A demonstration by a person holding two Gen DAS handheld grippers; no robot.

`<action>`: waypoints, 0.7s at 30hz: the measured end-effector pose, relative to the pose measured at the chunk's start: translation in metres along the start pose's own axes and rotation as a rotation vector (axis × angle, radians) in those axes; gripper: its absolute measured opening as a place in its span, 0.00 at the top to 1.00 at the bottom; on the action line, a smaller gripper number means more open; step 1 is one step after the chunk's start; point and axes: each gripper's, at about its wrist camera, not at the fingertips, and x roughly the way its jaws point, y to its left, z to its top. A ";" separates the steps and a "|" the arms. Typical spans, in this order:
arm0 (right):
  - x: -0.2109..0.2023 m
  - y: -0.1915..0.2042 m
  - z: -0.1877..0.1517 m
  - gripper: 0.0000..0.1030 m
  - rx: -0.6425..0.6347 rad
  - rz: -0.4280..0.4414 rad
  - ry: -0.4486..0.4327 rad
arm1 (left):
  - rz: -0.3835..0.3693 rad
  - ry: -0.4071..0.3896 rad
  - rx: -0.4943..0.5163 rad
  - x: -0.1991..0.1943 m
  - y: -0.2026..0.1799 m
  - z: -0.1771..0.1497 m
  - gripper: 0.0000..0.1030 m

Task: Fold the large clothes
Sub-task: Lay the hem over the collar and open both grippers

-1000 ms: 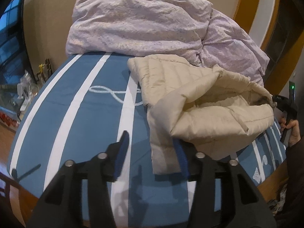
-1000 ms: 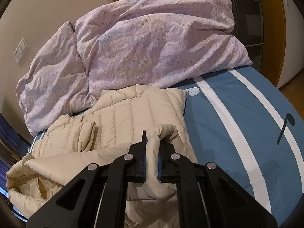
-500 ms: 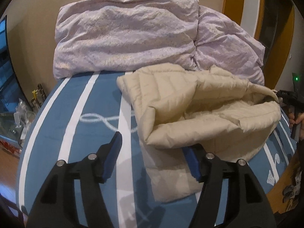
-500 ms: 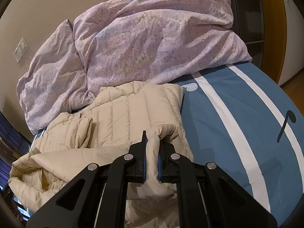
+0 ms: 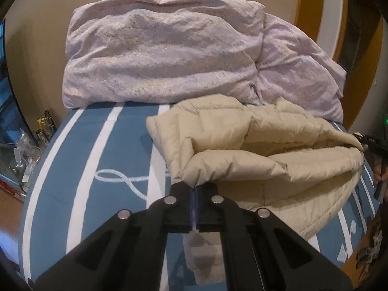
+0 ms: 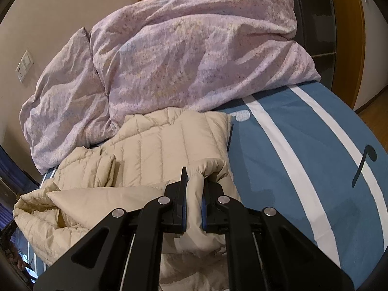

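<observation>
A cream quilted puffer jacket point(image 5: 266, 150) lies bunched on the blue bed cover with white stripes point(image 5: 92, 169). My left gripper point(image 5: 195, 189) is shut on a folded edge of the jacket near its left side. In the right wrist view the jacket point(image 6: 169, 150) spreads left and ahead of me. My right gripper point(image 6: 194, 184) is shut on a puffy cuff-like fold of the jacket, held a little above the rest. The other gripper shows at the far right edge of the left wrist view point(image 5: 378, 145).
A crumpled lilac duvet point(image 5: 165, 58) is piled against the wall at the bed's far end, also in the right wrist view point(image 6: 189, 55). Cluttered small items point(image 5: 26, 150) sit beside the bed's left edge. A wooden door frame point(image 6: 349, 36) stands at the right.
My left gripper was open over the bed cover; it moved forward and right to the jacket and closed on its edge. My right gripper kept its hold and barely moved.
</observation>
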 end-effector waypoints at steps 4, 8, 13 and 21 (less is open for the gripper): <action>0.002 0.005 0.011 0.92 -0.007 0.005 -0.012 | 0.029 -0.002 0.002 0.007 -0.004 0.014 0.99; 0.008 0.009 0.021 0.92 -0.002 0.013 -0.017 | 0.061 0.002 0.000 0.018 -0.005 0.028 0.99; 0.024 0.010 0.035 0.92 0.010 0.023 -0.021 | 0.091 0.008 -0.007 0.036 -0.004 0.045 0.99; 0.061 0.006 0.047 0.92 0.044 0.030 -0.010 | 0.140 0.039 -0.016 0.085 0.001 0.070 0.99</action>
